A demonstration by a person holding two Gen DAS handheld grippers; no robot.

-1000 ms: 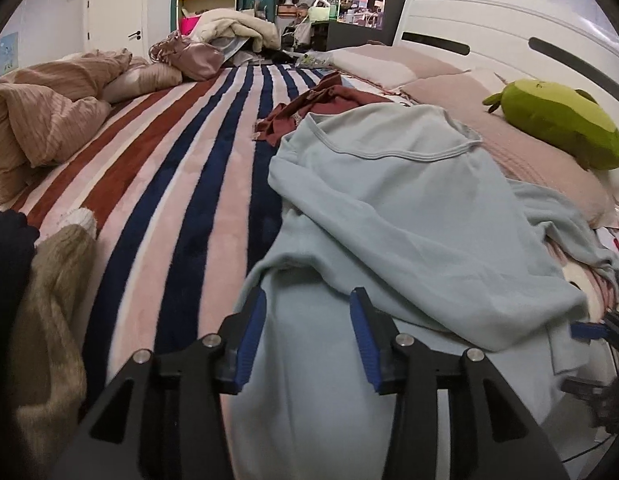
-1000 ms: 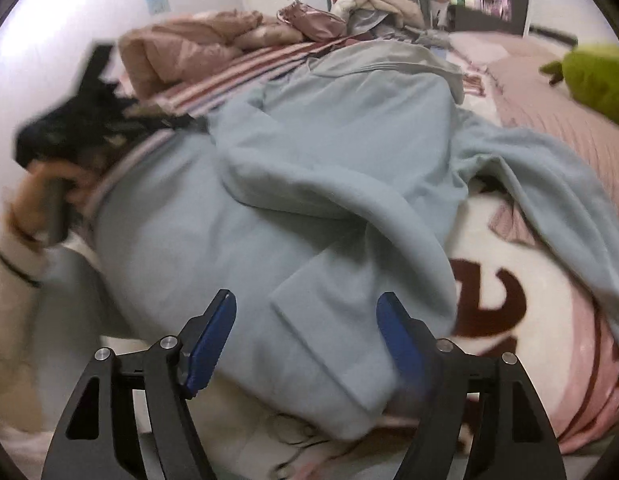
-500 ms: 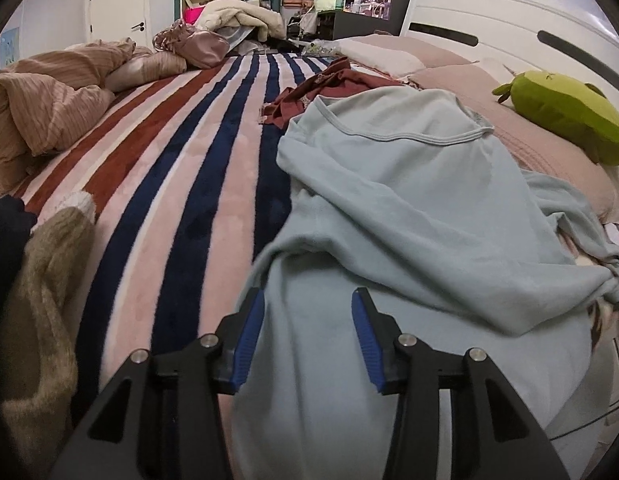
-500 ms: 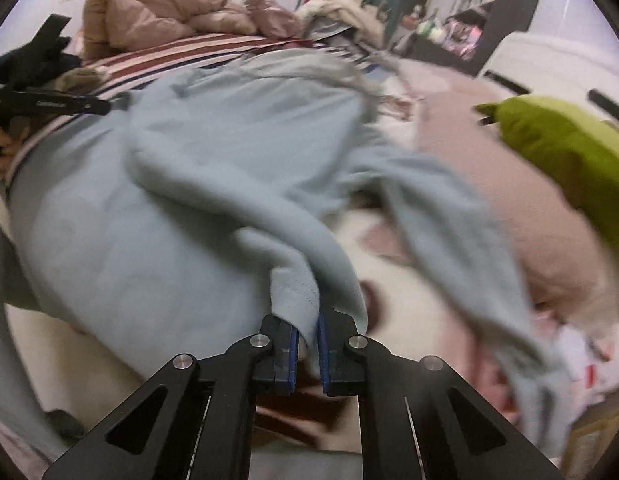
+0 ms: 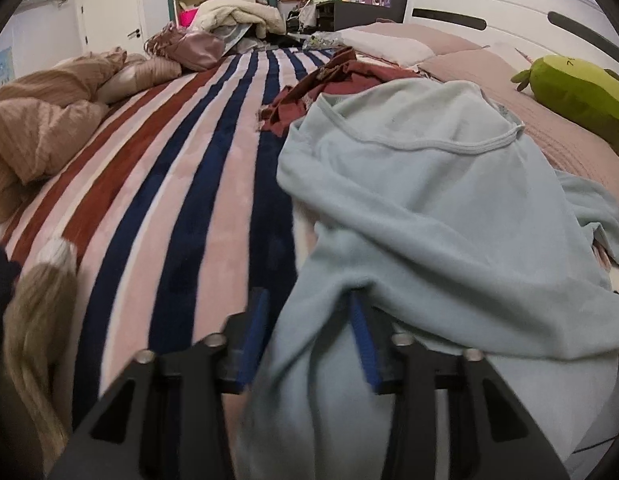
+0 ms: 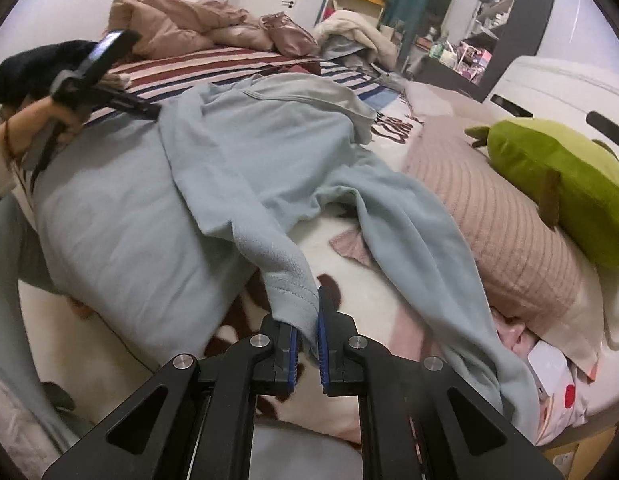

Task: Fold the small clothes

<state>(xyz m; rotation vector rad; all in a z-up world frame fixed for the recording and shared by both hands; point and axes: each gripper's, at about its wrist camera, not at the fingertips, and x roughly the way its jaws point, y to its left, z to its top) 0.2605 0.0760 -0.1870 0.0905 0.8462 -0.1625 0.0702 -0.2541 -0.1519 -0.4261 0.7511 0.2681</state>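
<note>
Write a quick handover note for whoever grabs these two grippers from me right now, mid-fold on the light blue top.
Right gripper: shut on the cuff of one sleeve of the light blue top, lifting it off the bed.
Left gripper: jaws open, straddling the top's left edge, fabric bunched between them, not clamped.
The top lies spread on the striped blanket, neckline toward the headboard; its other sleeve trails beside the pink pillow.
Done: one sleeve picked up. Left: fold both sleeves in, then fold the body. A dark red garment waits beyond.

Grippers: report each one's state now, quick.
Left gripper: open, light blue top bunched between its fingers, not pinched.
Right gripper: shut on the top's sleeve cuff.
</note>
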